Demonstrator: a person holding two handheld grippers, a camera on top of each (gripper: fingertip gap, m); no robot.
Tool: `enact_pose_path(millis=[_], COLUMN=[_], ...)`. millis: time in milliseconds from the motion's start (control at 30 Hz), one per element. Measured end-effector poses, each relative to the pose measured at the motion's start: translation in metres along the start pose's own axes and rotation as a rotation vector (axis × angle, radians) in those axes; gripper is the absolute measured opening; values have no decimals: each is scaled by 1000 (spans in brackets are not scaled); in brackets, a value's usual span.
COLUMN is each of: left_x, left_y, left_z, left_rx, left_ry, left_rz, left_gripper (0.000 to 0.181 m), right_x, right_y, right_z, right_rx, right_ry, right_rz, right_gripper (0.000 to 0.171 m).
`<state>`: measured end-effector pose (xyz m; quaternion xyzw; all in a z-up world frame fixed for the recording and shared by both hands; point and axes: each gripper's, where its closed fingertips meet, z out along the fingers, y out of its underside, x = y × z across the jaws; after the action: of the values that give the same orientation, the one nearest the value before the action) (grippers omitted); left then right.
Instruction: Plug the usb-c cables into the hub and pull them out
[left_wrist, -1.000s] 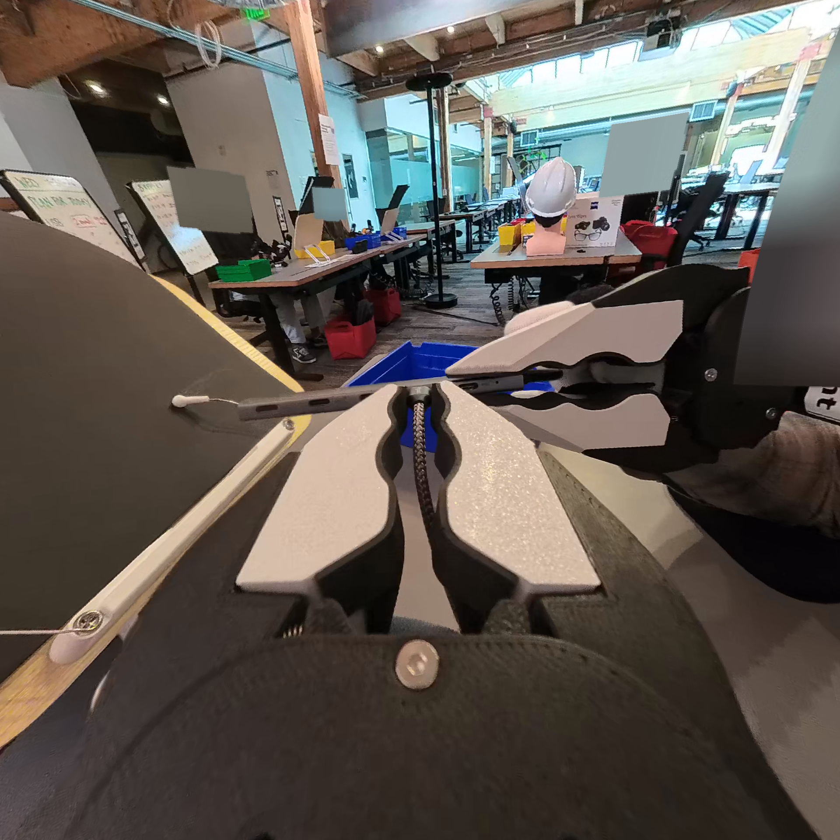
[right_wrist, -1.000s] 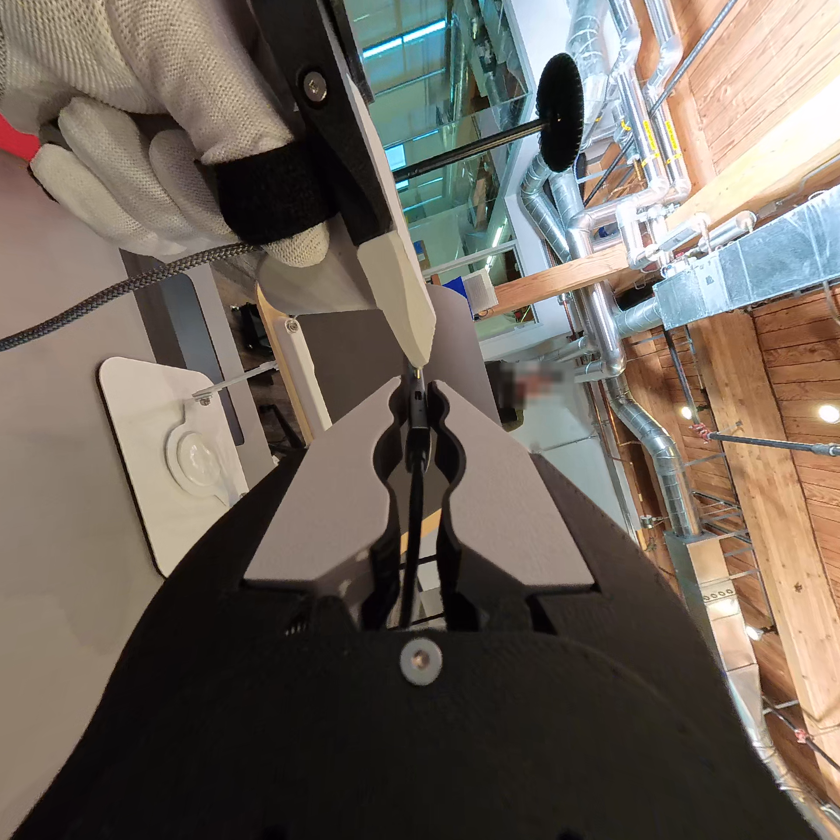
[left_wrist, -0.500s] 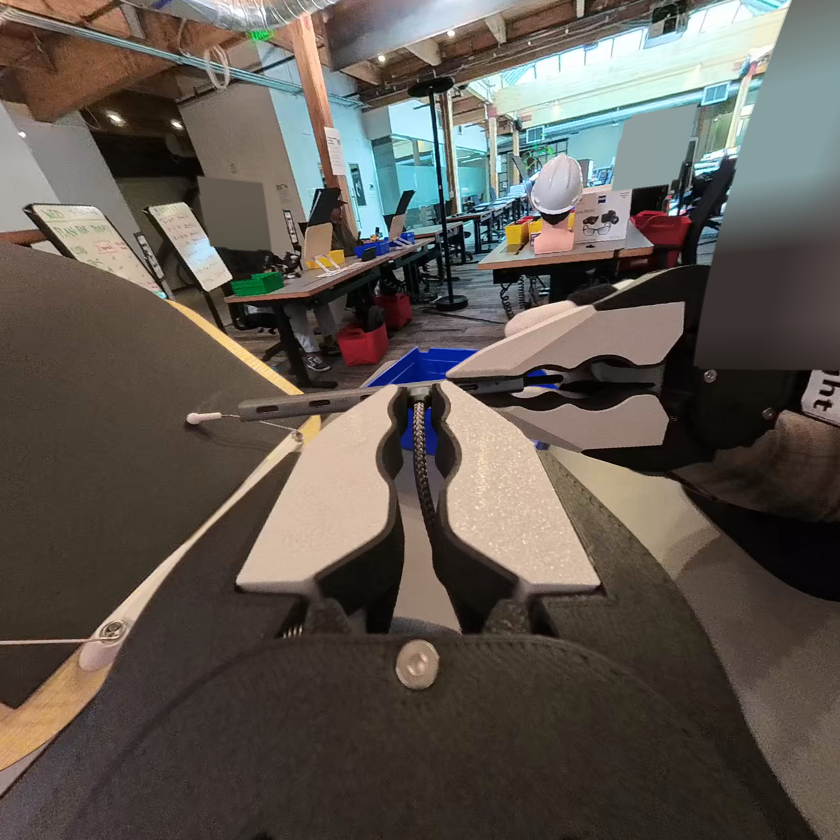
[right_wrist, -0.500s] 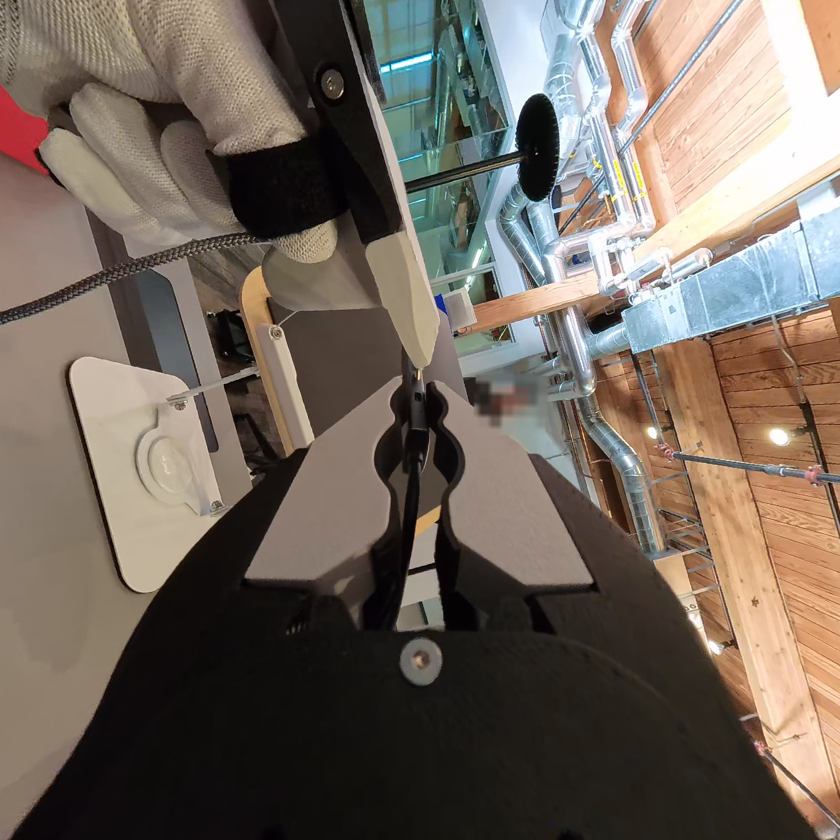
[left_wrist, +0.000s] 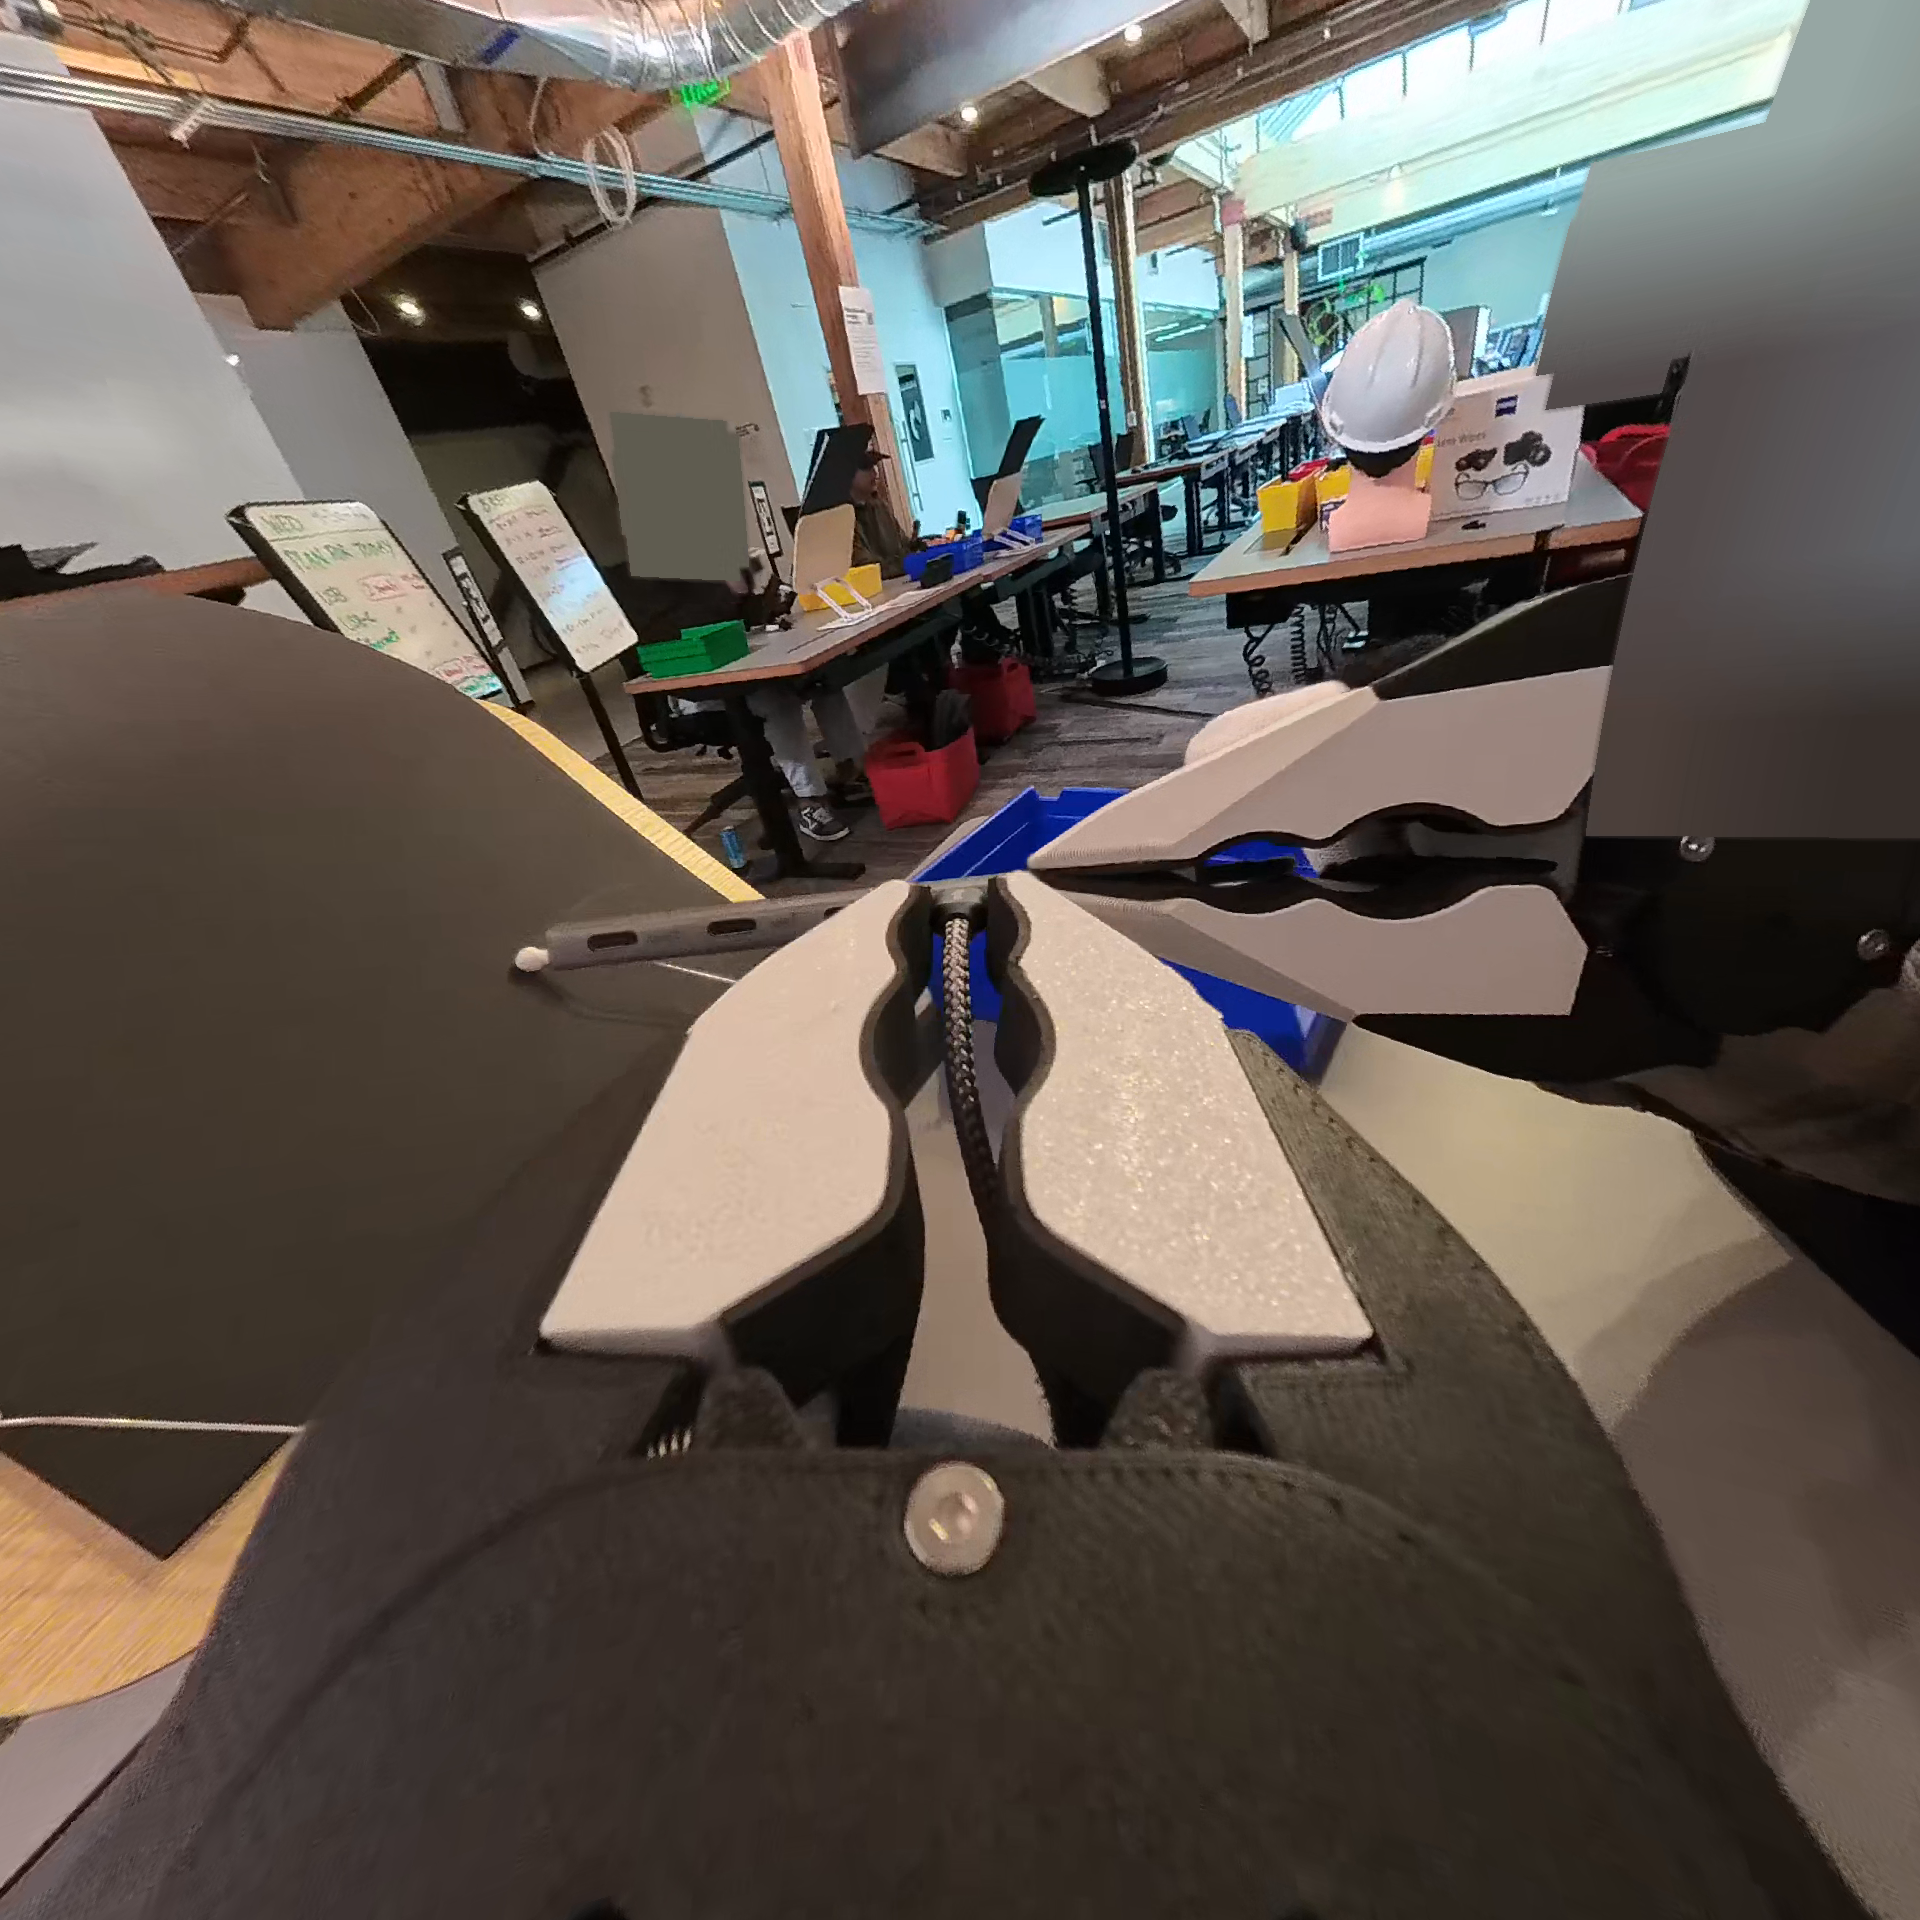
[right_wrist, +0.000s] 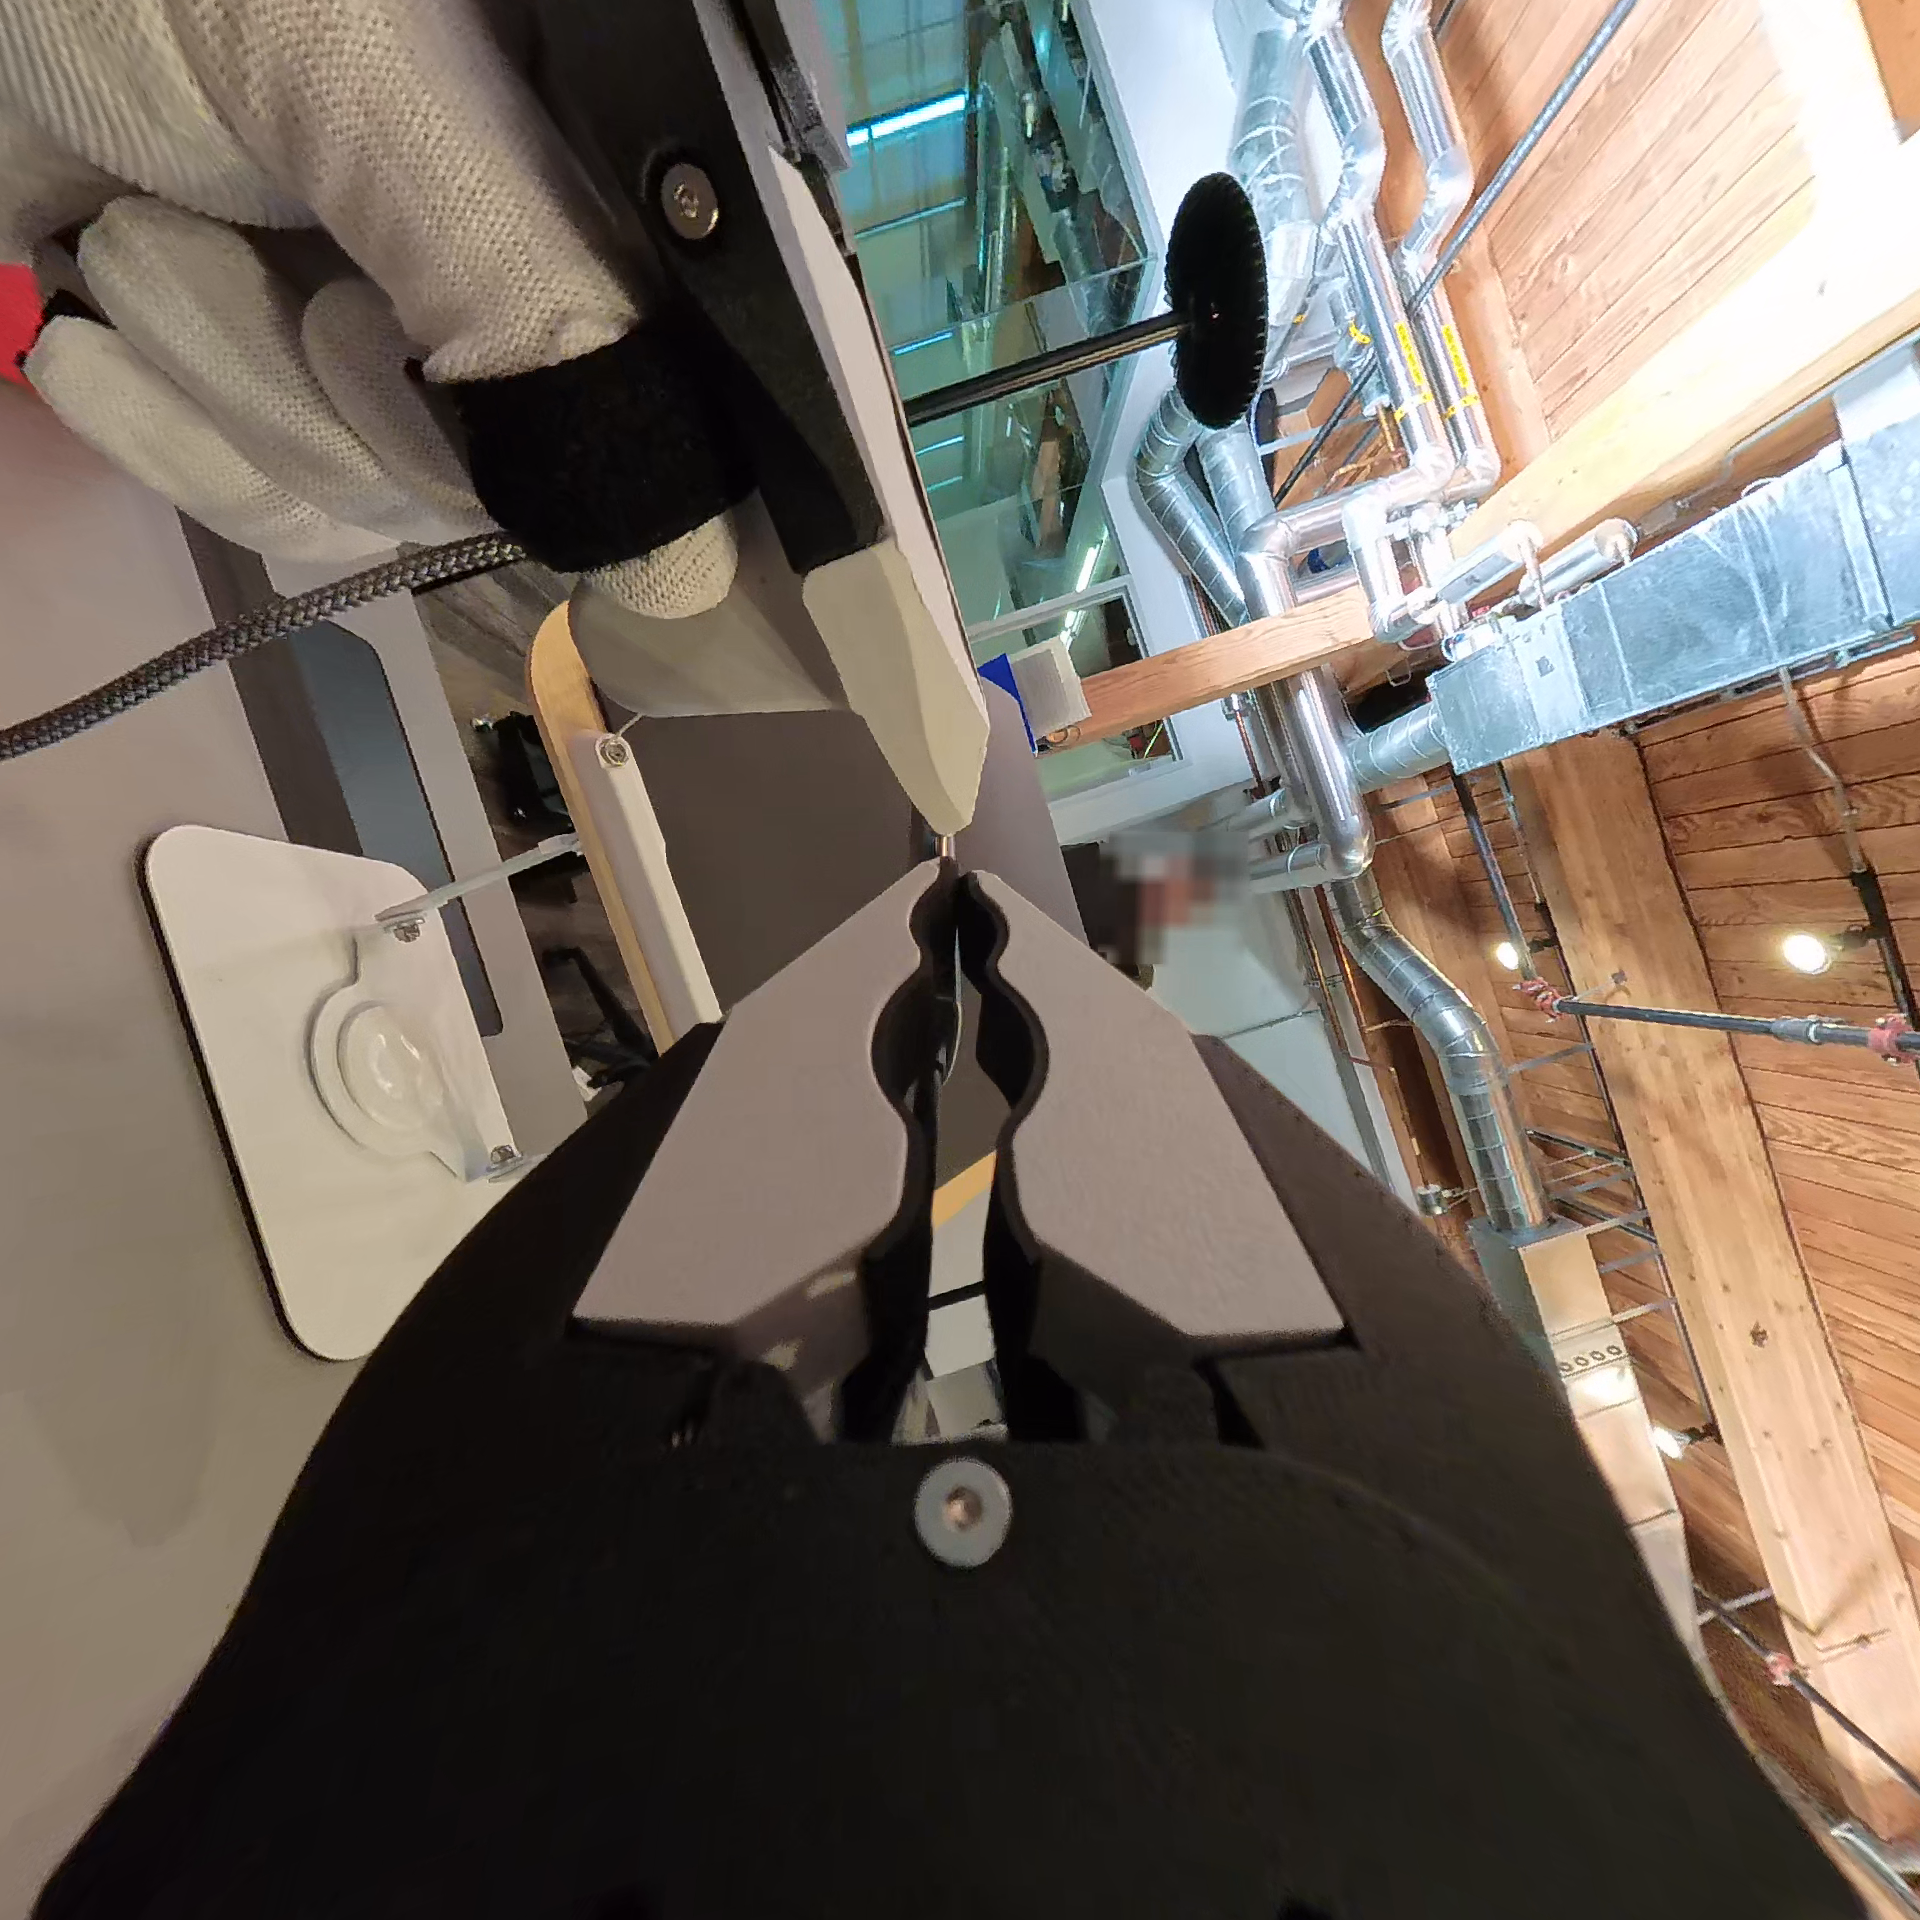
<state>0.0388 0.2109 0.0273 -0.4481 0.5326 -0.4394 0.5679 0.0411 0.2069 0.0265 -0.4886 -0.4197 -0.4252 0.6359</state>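
My left gripper (left_wrist: 956, 896) is shut on a black braided USB-C cable (left_wrist: 966, 1039), with the plug at its fingertips. The plug meets the side of a slim grey hub (left_wrist: 707, 930) with several slots, held level in the air. My fingertips hide the joint. My right gripper (left_wrist: 1049, 878) comes in from the right and is shut on the hub's near end. In the right wrist view my right gripper (right_wrist: 951, 883) is shut, and a black lead (right_wrist: 928, 1132) runs back between its fingers. The left gripper (right_wrist: 935, 769) points down at its tips, and the braided cable (right_wrist: 260, 634) trails left.
A dark round mat with a wooden rim (left_wrist: 260, 987) lies under the hub. A blue bin (left_wrist: 997, 831) stands behind the grippers. A white plate with a clear fitting (right_wrist: 312, 1039) sits on the grey table (left_wrist: 1558, 1195). A white-gloved hand (right_wrist: 312, 312) holds the left gripper. Both grippers' tips are close together, under 4 cm apart.
Both grippers keep their hold and stay tip to tip. The pair has tilted a little against the room. The right fingers now cover more of the hub's end.
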Motion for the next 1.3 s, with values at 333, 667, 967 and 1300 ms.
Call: enact_pose_path(millis=[333,667,967,1300], left_x=[-3,15,14,13], left_y=[-6,-7,0,9], left_z=[-1,6,14,18], left_rx=[16,15,8,-8], left_ry=[-61,5,-3,-3], left_rz=[27,27,-24,-45], left_gripper=[10,10,10,10], right_x=[0,-1,-1,-8], right_y=[3,24,32,39], right_z=[2,12,12,13], right_rx=[-33,-113,-182,-234], right_ry=[-36,-26,-20,-65], right_rz=[38,28,-63,-78], right_gripper=[40,7,7,6])
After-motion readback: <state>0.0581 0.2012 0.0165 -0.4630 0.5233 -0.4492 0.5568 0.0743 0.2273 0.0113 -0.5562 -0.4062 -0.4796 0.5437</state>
